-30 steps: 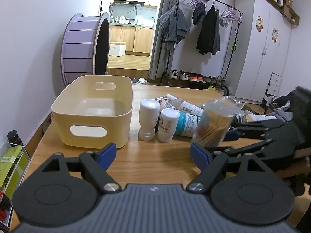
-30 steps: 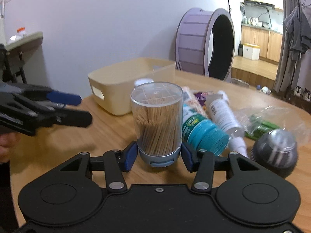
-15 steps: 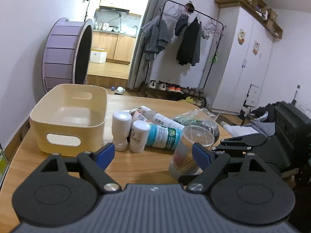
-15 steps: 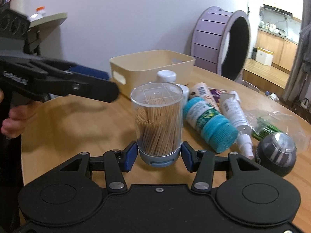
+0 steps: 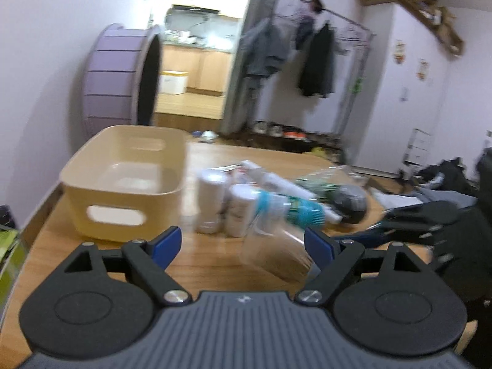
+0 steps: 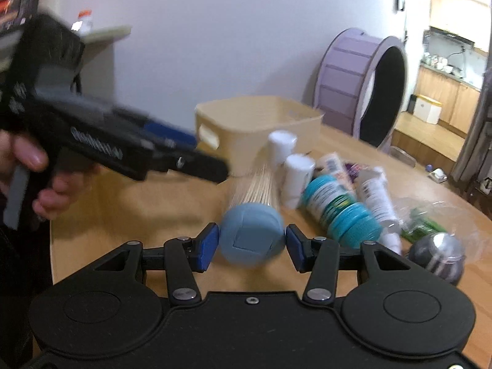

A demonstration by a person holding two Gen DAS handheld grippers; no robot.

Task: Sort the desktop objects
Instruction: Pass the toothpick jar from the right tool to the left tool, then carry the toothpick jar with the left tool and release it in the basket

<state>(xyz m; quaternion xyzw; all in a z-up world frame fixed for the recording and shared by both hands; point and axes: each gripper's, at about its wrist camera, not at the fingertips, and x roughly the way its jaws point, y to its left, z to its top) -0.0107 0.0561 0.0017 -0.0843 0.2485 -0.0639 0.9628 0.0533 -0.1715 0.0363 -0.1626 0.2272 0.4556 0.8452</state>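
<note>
The clear toothpick jar (image 6: 252, 233) lies tipped forward between my right gripper's (image 6: 252, 243) blue pads, its blue base facing the camera and the toothpicks pointing away. That gripper is shut on it. In the left wrist view the same jar (image 5: 276, 252) shows blurred and tilted just ahead of my left gripper (image 5: 243, 240), which is open and holds nothing. The cream basket (image 5: 123, 203) stands empty at the table's left. In the right wrist view the left gripper (image 6: 203, 153) hovers in front of the basket (image 6: 246, 123), held by a hand (image 6: 27, 160).
Two white bottles (image 5: 210, 196) stand beside the basket. Behind them lie a teal-capped bottle (image 6: 338, 212), a white tube (image 6: 375, 196), a dark round jar (image 6: 436, 255) and a plastic bag (image 6: 430, 215). A purple wheel (image 5: 117, 83) leans against the wall behind the table.
The toothpick jar has swung from upright to lying forward in the right gripper. The left gripper has come closer to the jar; both views are now motion-blurred.
</note>
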